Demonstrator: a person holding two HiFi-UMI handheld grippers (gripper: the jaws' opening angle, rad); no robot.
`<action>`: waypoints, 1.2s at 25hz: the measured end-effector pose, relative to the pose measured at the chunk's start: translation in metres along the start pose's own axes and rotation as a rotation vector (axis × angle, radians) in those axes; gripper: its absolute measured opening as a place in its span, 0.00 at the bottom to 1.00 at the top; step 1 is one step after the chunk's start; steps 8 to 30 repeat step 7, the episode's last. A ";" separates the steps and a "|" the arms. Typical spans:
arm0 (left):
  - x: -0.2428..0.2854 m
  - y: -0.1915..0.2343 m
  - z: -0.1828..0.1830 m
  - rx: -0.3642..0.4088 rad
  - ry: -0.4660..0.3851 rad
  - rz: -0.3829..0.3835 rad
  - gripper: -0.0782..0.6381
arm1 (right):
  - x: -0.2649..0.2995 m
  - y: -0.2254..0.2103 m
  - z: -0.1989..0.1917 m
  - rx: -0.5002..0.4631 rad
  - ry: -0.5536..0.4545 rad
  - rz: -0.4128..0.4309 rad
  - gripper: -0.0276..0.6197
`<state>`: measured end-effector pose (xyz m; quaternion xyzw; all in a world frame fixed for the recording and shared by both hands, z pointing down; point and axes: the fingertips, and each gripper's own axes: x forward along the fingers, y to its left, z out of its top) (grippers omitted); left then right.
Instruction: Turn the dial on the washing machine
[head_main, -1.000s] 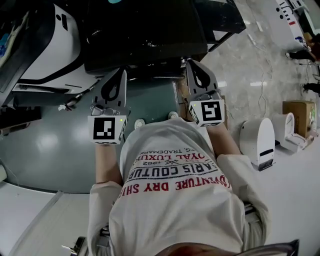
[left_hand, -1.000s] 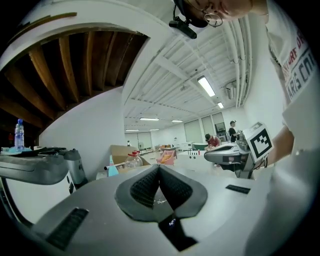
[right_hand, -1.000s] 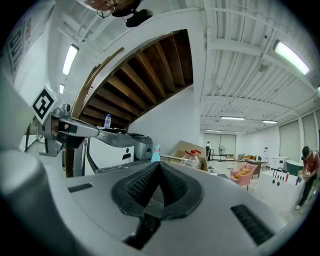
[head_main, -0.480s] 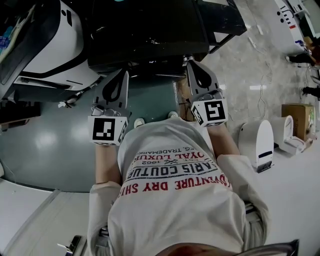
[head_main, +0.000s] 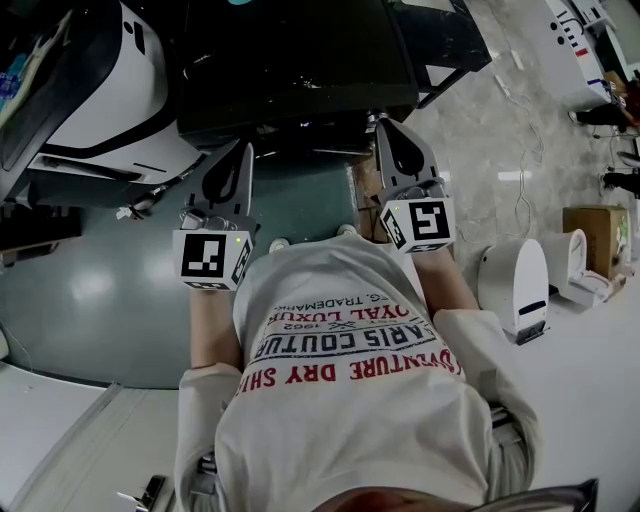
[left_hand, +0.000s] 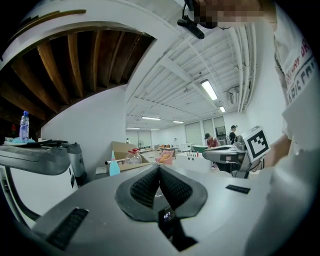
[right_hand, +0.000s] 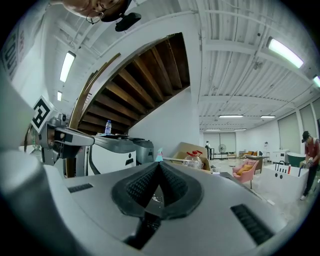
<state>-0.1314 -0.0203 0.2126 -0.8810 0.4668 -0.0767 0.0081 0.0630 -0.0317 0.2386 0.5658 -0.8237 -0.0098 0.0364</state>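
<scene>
Head view: left tongs (head_main: 246, 146) and right tongs (head_main: 381, 123) hover closed and empty, hardly budged in a second, dark machine (head_main: 290, 70) just ahead, so no dial is gripped.

A white wall (right_hand: 172, 122) and ceiling strip lights (right_hand: 286, 53) are seen beside dark wooden beams (right_hand: 142, 82), a pink armchair (right_hand: 243, 171) is set far off, and a glossy green floor (head_main: 120, 290) is bordered by pale tiles (head_main: 490, 110).
</scene>
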 end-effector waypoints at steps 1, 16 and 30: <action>0.000 0.001 -0.001 -0.003 0.003 -0.003 0.13 | 0.000 0.000 -0.001 0.002 0.005 -0.003 0.09; 0.004 0.002 -0.007 -0.009 0.021 -0.021 0.13 | 0.003 0.003 -0.007 0.028 0.029 -0.001 0.09; 0.004 0.002 -0.007 -0.009 0.021 -0.021 0.13 | 0.003 0.003 -0.007 0.028 0.029 -0.001 0.09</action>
